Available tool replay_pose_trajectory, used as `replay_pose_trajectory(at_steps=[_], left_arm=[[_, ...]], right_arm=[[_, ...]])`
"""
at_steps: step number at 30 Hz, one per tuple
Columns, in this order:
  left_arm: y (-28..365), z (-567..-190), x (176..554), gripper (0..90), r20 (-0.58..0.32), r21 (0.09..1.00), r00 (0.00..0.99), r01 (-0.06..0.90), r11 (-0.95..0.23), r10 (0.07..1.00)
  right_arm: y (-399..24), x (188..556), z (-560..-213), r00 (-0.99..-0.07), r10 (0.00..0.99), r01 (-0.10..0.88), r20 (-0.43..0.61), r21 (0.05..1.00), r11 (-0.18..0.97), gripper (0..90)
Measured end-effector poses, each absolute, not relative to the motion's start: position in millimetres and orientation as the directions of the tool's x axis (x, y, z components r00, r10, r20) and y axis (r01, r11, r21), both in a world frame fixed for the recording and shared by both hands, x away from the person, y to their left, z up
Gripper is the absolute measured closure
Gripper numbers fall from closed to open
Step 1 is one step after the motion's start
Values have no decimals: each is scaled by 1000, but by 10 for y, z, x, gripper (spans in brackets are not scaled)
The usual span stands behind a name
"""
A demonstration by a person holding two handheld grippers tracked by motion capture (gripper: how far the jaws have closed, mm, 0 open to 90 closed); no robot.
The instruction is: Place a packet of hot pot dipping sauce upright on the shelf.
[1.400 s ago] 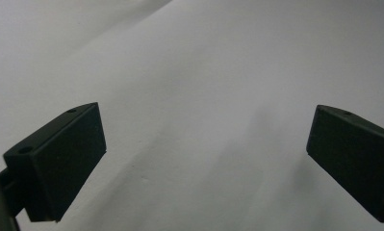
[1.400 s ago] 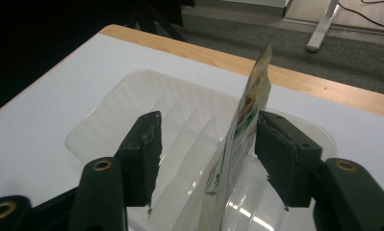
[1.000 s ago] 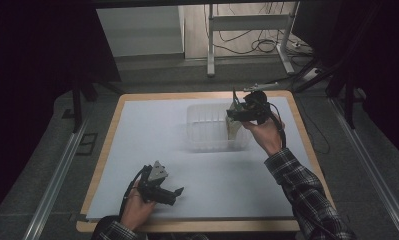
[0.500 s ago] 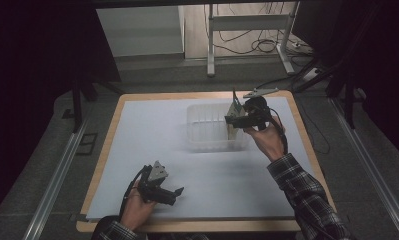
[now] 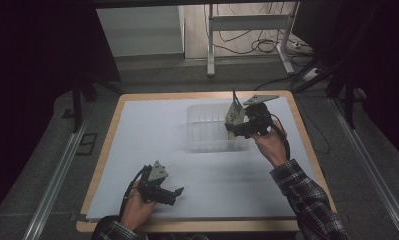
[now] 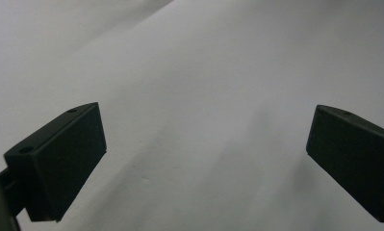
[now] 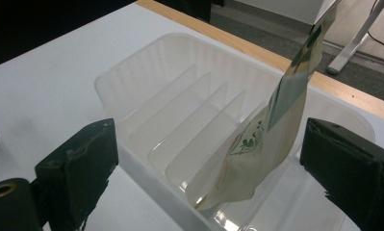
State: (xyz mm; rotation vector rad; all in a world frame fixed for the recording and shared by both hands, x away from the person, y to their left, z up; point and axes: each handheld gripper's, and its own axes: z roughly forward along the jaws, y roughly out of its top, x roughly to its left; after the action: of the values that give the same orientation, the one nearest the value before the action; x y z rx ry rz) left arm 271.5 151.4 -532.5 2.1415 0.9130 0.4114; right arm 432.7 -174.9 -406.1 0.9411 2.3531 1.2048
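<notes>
The right gripper [image 5: 235, 131] hovered at the near right end of the clear divided tray [image 5: 207, 131] on the white counter [image 5: 137, 140]. Its jaws had just been opening and stood wide apart, pressing on nothing. Between them, in the right gripper view, a small pouch [image 7: 257, 144] stood tilted in the tray's end slot, leaning on a divider, clear of both jaws. The left gripper [image 5: 173, 195] lay low over the counter's near edge, jaws wide and empty.
</notes>
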Motion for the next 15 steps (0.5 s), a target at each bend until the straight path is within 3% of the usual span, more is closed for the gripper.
replay_pose_trajectory(at_steps=[15], left_arm=[[1509,-5329,2715,0,0,750,693,477,-459,721]], right_arm=[[-1878,4150,-4128,-768,640,357,-23,814,458,23]])
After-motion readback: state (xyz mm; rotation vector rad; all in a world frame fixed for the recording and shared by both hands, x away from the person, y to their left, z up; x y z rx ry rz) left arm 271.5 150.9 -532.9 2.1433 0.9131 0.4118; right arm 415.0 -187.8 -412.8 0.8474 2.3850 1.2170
